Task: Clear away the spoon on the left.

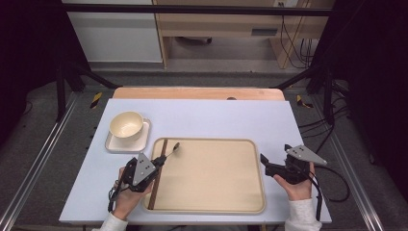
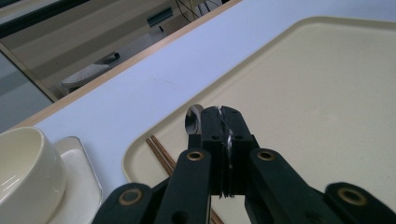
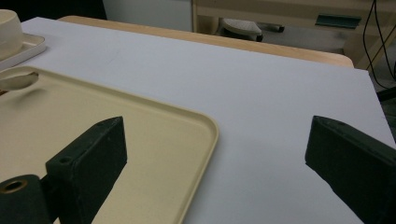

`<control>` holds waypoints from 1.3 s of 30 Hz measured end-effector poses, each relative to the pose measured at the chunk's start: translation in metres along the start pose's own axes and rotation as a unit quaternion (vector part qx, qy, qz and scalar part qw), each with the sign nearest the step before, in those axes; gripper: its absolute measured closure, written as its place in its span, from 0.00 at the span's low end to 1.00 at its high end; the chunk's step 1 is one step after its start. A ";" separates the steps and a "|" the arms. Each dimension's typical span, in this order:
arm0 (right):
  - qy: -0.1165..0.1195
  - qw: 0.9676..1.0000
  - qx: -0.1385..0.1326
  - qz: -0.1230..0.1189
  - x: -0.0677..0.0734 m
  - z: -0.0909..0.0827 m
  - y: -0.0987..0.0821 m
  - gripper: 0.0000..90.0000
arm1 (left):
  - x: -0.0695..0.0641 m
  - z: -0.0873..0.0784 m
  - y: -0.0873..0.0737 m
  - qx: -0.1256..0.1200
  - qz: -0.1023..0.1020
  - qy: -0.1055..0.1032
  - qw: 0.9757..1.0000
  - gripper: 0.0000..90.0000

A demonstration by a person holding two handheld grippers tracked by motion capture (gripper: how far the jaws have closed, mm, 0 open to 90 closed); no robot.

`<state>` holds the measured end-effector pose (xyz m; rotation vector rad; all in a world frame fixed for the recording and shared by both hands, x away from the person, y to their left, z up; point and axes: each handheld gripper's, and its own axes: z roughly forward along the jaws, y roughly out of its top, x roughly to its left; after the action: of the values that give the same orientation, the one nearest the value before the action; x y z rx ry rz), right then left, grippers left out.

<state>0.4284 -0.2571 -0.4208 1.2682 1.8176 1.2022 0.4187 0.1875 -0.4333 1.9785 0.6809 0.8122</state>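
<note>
High view: one beige tray [image 1: 211, 192], one pair of brown chopsticks [image 1: 158, 175] along its left edge, one cream bowl [image 1: 126, 125] on one square plate [image 1: 113, 143]. The left gripper [image 1: 163, 157] clamps one metal spoon [image 1: 174, 146] above the tray's left corner.

Left gripper view: jaws pinch the spoon's handle [image 2: 229, 140].

Right gripper view: jaws stand wide, holding nothing. No writing is legible.

No legible writing, label, brand mark or number appears on the tray [image 1: 211, 202], bowl [image 1: 126, 125] or either gripper in these views.
</note>
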 end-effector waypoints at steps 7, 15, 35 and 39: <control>0.001 1.000 0.001 -0.001 0.000 0.000 0.000 0.07 | -0.001 0.007 -0.002 0.003 0.002 0.008 1.000 0.99; 0.001 1.000 0.003 0.000 0.001 0.001 0.000 0.07 | -0.003 0.011 -0.003 0.006 0.010 0.011 1.000 0.98; 0.001 1.000 0.005 0.000 0.001 0.001 0.000 0.07 | -0.014 0.015 -0.004 0.011 0.036 -0.004 0.999 0.94; 0.001 1.000 0.005 0.000 0.001 0.001 0.000 0.07 | -0.015 0.016 -0.004 0.012 0.038 -0.008 0.999 0.93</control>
<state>0.4290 -0.2563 -0.4214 1.2727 1.8267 1.1964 0.4205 0.1709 -0.4476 2.0413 0.6113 0.8357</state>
